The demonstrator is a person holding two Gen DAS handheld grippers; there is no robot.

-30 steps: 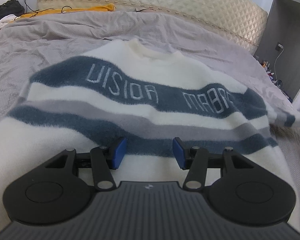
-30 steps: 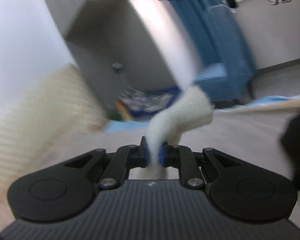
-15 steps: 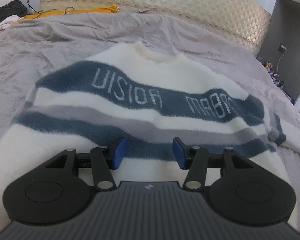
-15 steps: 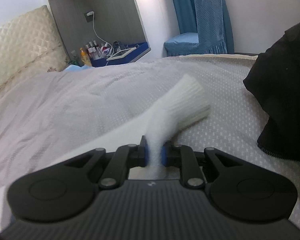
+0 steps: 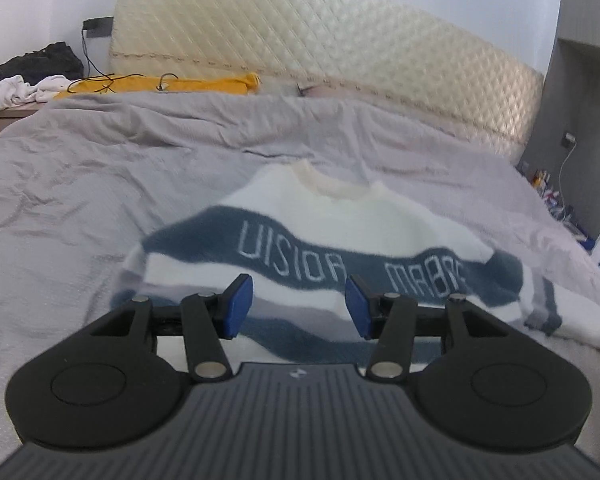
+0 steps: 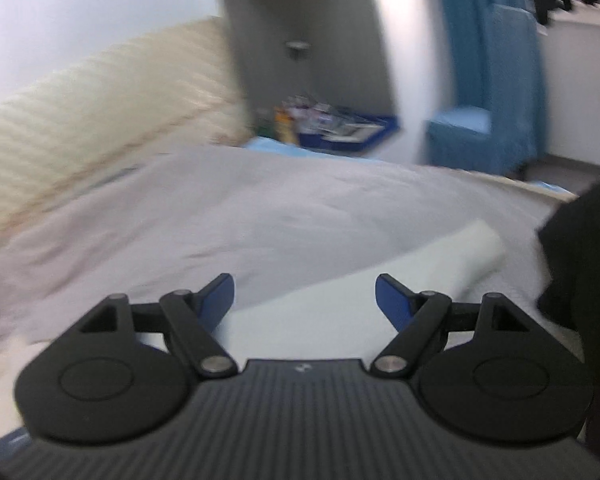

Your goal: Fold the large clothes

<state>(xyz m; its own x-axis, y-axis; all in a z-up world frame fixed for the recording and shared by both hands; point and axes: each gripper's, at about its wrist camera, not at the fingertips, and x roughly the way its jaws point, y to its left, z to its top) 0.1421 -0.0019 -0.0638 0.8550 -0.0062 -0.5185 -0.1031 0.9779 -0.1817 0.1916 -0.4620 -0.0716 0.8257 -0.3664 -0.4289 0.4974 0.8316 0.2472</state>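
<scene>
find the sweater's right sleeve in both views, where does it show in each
Left wrist: the sleeve runs off the sweater at the right edge, lying on the grey bedcover.
Right wrist: the sleeve lies at lower centre-right, ahead of the open right gripper, cuff toward the right.
Shared landmark: the quilted cream headboard.
</scene>
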